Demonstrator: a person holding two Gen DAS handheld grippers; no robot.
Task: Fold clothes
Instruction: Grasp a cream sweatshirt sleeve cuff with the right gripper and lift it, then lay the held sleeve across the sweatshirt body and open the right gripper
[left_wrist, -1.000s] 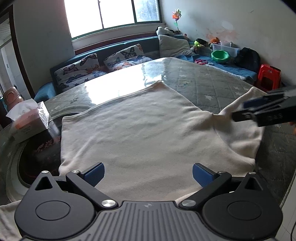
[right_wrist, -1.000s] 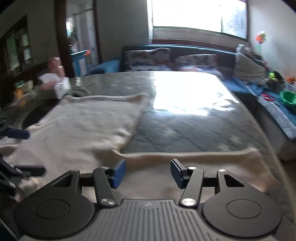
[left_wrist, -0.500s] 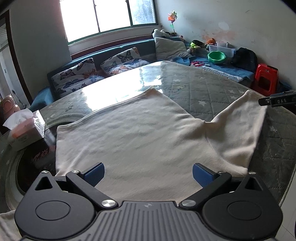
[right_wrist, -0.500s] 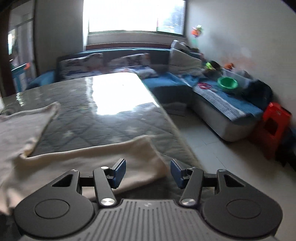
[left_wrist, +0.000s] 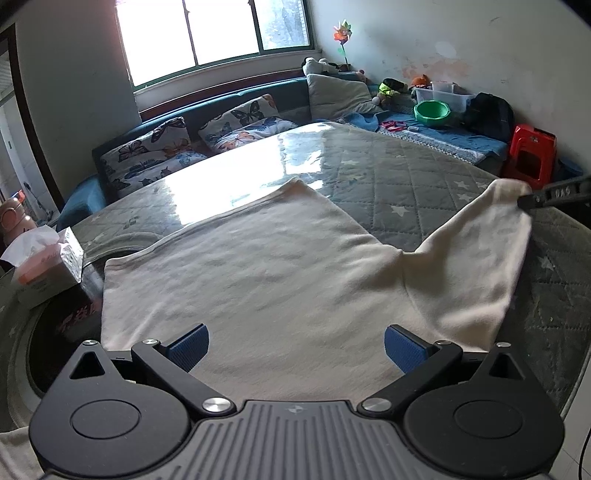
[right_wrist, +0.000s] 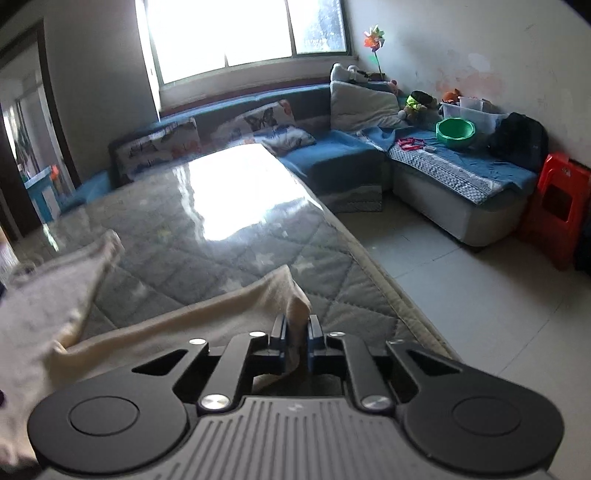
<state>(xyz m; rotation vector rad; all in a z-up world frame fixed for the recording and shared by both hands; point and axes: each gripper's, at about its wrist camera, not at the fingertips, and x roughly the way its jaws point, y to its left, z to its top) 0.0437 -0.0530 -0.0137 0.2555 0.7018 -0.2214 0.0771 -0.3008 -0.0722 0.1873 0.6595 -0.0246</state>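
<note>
A cream long-sleeved top (left_wrist: 258, 280) lies spread flat on the quilted grey table (left_wrist: 406, 177). Its right sleeve (left_wrist: 480, 258) stretches toward the table's right edge. My left gripper (left_wrist: 295, 343) is open and empty, hovering over the near part of the top. My right gripper (right_wrist: 295, 326) is shut on the cuff end of that sleeve (right_wrist: 291, 299), lifting it slightly; it shows in the left wrist view (left_wrist: 554, 194) at the sleeve tip. The top's body (right_wrist: 44, 295) is blurred at the left of the right wrist view.
A tissue box (left_wrist: 44, 266) stands at the table's left by a dark round inset (left_wrist: 59, 325). A blue sofa (right_wrist: 332, 155) with cushions wraps behind and right. A green basin (right_wrist: 455, 131) and red stool (right_wrist: 557, 206) stand right. The table edge (right_wrist: 388, 288) drops to tiled floor.
My right gripper moved to the sleeve's end and closed on the cuff. The sleeve now lies stretched out rightward. My left gripper stayed open over the top.
</note>
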